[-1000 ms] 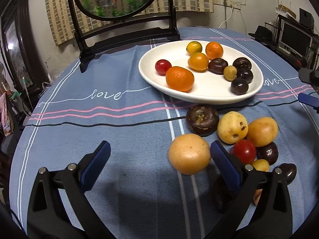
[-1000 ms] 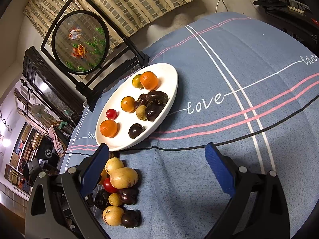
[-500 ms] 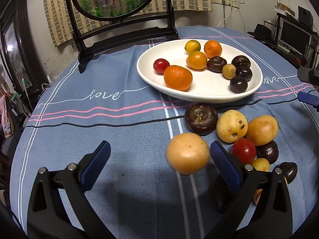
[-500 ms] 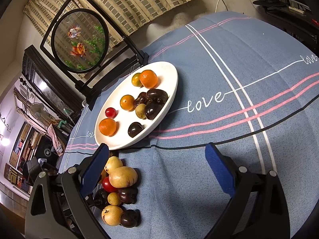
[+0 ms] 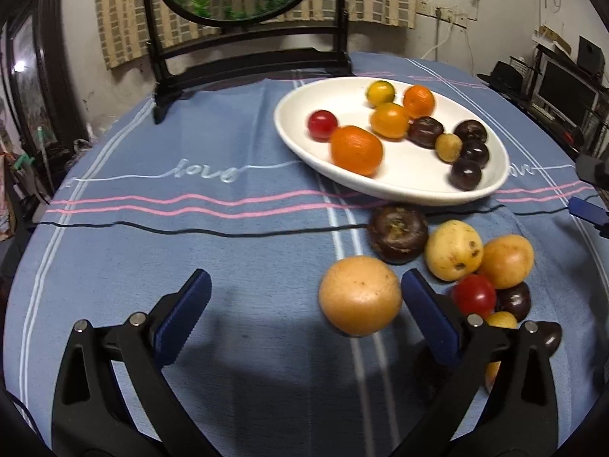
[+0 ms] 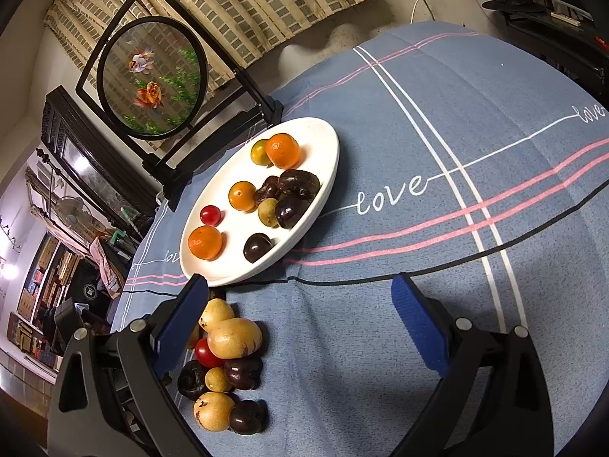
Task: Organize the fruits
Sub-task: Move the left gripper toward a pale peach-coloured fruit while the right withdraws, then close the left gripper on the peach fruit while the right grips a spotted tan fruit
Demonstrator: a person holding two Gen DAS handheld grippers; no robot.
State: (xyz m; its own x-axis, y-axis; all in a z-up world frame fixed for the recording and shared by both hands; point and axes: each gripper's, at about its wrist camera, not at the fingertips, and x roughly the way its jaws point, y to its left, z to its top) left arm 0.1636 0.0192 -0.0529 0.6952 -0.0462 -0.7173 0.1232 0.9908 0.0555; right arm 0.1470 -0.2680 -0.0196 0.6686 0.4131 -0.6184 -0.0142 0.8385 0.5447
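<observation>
A white oval plate (image 5: 403,186) (image 6: 327,160) holds several fruits: oranges, a red tomato (image 5: 322,125), dark plums. In front of it a loose pile lies on the blue cloth: a tan round fruit (image 5: 359,295), a big dark fruit (image 5: 397,233), a yellow one (image 5: 453,249), a red tomato (image 5: 474,294). My left gripper (image 5: 304,304) is open, low over the cloth, its right finger just beside the tan fruit. My right gripper (image 6: 300,312) is open and empty, with the pile (image 6: 232,337) at its left finger.
A round goldfish screen on a black stand (image 5: 243,57) (image 6: 152,76) stands behind the plate. The right gripper's blue pad (image 5: 588,211) shows at the cloth's right side. A desk with monitors (image 5: 567,91) is beyond the table.
The left gripper's view has swung right and slightly nearer, so the plate and pile sit further left in view. The right gripper has barely moved.
</observation>
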